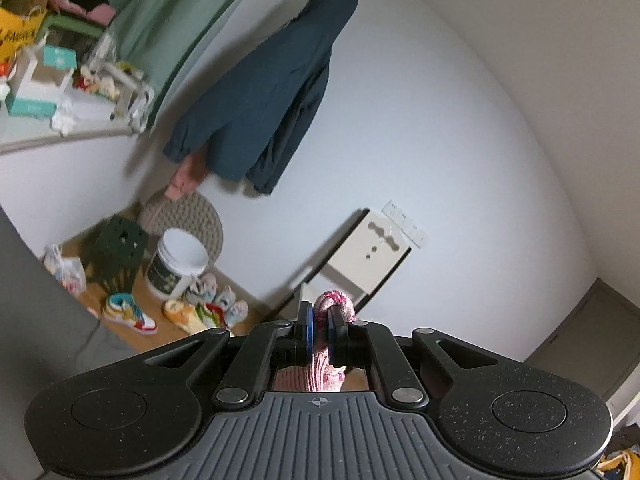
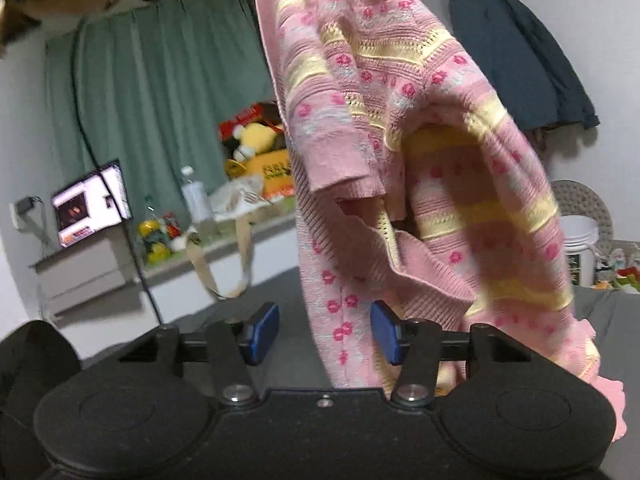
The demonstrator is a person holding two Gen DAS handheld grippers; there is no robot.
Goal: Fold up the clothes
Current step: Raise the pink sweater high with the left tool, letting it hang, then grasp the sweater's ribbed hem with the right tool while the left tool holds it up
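Note:
A pink knitted sweater (image 2: 400, 140) with yellow stripes and small pink flowers hangs in the air in the right wrist view, from the top edge down to the gripper's body. My right gripper (image 2: 326, 330) is open, and a lower strip of the sweater hangs between its blue pads (image 2: 262, 332) without being pinched. In the left wrist view my left gripper (image 1: 320, 326) is shut on a bunched fold of the same pink knit (image 1: 332, 308), which pokes up above the pads and trails down behind them. That gripper points at a white wall.
A dark teal jacket (image 1: 272, 92) hangs on the white wall. Below it stand a round woven stool (image 1: 188, 216), a white bucket (image 1: 180, 264) and several colourful shoes (image 1: 192, 312). A grey bed surface (image 2: 288, 292) lies under the sweater. Green curtains (image 2: 160, 92), a lit screen (image 2: 90, 204) and a cluttered desk stand behind.

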